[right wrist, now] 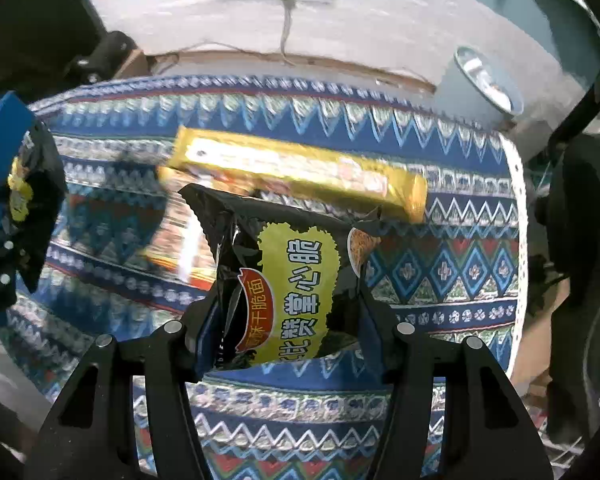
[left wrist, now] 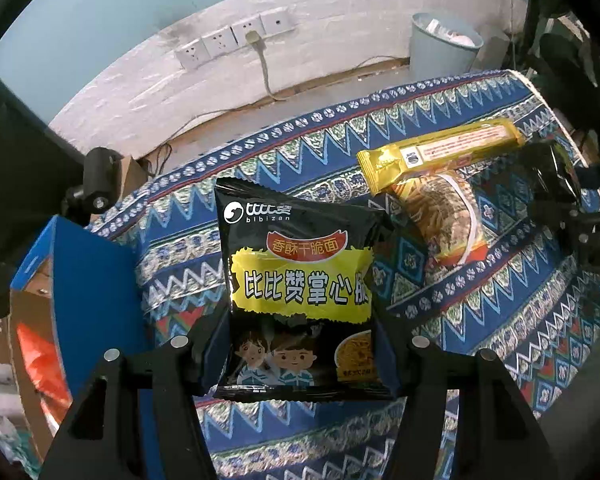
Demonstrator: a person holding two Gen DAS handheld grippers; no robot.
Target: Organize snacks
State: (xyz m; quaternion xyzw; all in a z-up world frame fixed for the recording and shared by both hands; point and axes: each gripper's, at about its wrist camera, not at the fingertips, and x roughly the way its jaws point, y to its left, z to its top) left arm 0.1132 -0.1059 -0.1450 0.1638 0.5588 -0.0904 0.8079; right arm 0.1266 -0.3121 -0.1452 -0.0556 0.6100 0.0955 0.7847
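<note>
Both grippers loaded, one noodle packet each

Nearest first, left wrist view: the left gripper [left wrist: 302, 356] has its fingers clenched on a black crispy-noodle packet [left wrist: 300, 292], pads pressing the lower left and right edges. Packet sits upright and face-on at frame centre, yellow label band across the middle, cartoon children at the bottom. It hangs above the patterned tablecloth [left wrist: 480, 320], not resting on it.

Right wrist view: the right gripper [right wrist: 288, 338] grasps a second black noodle packet [right wrist: 296, 280], same print, turned sideways and crumpled at the top. Pads bear on both its flanks. It also appears clear of the cloth.

Farther out, left view, lower left: a blue cardboard box [left wrist: 96, 280] with its flap open and something orange inside. It stands at the cloth's left edge.

Mid distance, upper right of centre in the left view: a gold snack bar [left wrist: 440, 152] lies across the top end of a clear-windowed snack bag [left wrist: 448, 220], both flat on the cloth. In the right view these same two are blurred, just behind the held packet.

Far: a pale bin [left wrist: 444, 46] on the floor beyond the table, upper right. Wall sockets [left wrist: 236, 38] on the white wall, one with a cable plugged in.
</note>
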